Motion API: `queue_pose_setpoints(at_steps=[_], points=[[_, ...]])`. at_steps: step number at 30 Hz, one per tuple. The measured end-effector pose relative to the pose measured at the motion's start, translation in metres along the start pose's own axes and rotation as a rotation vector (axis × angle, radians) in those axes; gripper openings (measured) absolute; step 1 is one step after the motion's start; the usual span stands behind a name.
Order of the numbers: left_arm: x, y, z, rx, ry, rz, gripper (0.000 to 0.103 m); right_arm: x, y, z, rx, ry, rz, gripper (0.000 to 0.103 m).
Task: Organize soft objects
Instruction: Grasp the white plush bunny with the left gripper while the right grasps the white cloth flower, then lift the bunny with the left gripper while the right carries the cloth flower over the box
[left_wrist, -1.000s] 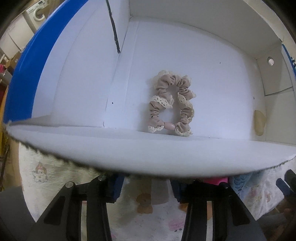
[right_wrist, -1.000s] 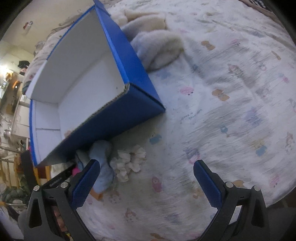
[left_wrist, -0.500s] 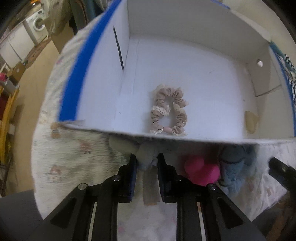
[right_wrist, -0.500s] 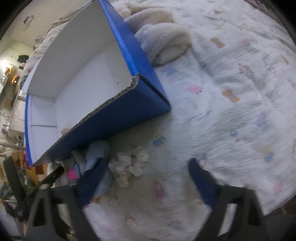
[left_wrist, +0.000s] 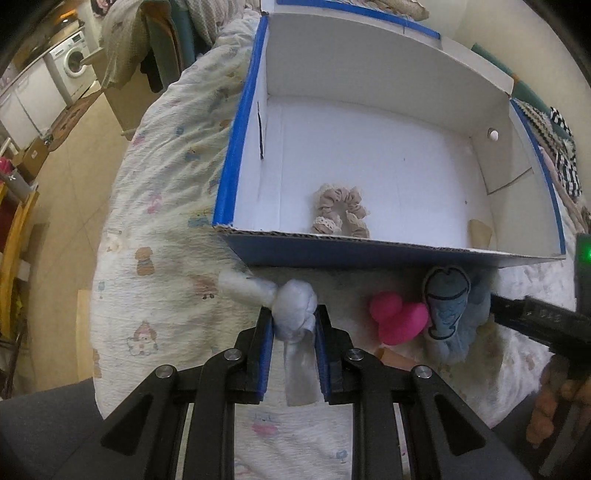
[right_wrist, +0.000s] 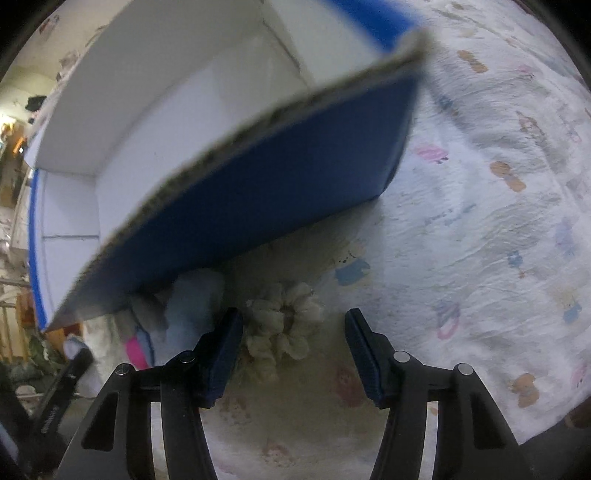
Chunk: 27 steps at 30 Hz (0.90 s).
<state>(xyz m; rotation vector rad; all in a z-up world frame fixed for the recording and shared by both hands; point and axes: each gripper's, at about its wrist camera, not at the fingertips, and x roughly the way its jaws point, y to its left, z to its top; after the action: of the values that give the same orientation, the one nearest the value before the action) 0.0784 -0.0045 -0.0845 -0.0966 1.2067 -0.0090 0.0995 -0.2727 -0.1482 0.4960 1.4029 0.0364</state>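
Currently the pale blue knotted cloth toy (left_wrist: 294, 308) sits clamped between the fingers of the left gripper (left_wrist: 294, 325), which are closed on its knot; a white tuft (left_wrist: 242, 288) projects to the left and a grey strip hangs down between the fingers. The grip on the knot, the firmest part of the item, is probably chosen so that the soft fabric does not slip out during transfer. The toy is held just in front of the near wall of the blue cardboard box (left_wrist: 369, 256), outside it and just above the bed sheet (left_wrist: 155, 258).

Inside the box, a beige lace-trimmed scrunchie (left_wrist: 341, 212) lies on the white floor close to the near wall, so the box evidently serves as the collection container. One item is stowed; several remain outside.

A cream scrunchie (right_wrist: 284, 319) lies on the sheet between the fingers of the right gripper (right_wrist: 293, 349), which stand open and spread on either side of it, the left finger near it and the right finger well apart. This placement suggests preparation for a grasp. Image blur prevents confirming contact.

Beside the box's near wall, a pink plush (left_wrist: 399, 319) and a blue-grey plush (left_wrist: 448, 314) rest touching each other on the sheet, awaiting collection.
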Motion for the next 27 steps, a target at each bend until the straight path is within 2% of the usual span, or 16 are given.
queue_pose_setpoints(at_steps=[1, 2, 5, 8, 11, 27], points=[[0.004, -0.001, 0.002, -0.003, 0.000, -0.002, 0.019, 0.003, 0.001, 0.002, -0.005, 0.002, -0.009, 0.057], [0.004, 0.000, 0.002, -0.008, 0.000, -0.006, 0.019, 0.006, 0.002, 0.003, -0.011, 0.005, -0.010, 0.040], [0.003, 0.002, 0.004, -0.009, -0.001, -0.012, 0.019, 0.007, 0.008, 0.004, -0.028, -0.013, -0.017, 0.016], [0.004, 0.001, 0.003, -0.003, -0.004, -0.010, 0.019, -0.006, 0.007, 0.003, -0.042, -0.066, -0.010, 0.012], [0.004, 0.000, 0.001, 0.002, -0.007, -0.003, 0.019, -0.020, 0.007, -0.001, -0.035, -0.117, 0.004, 0.012], [0.011, 0.002, -0.007, 0.018, -0.002, 0.078, 0.019, -0.048, 0.010, -0.023, -0.107, -0.157, 0.052, 0.012]])
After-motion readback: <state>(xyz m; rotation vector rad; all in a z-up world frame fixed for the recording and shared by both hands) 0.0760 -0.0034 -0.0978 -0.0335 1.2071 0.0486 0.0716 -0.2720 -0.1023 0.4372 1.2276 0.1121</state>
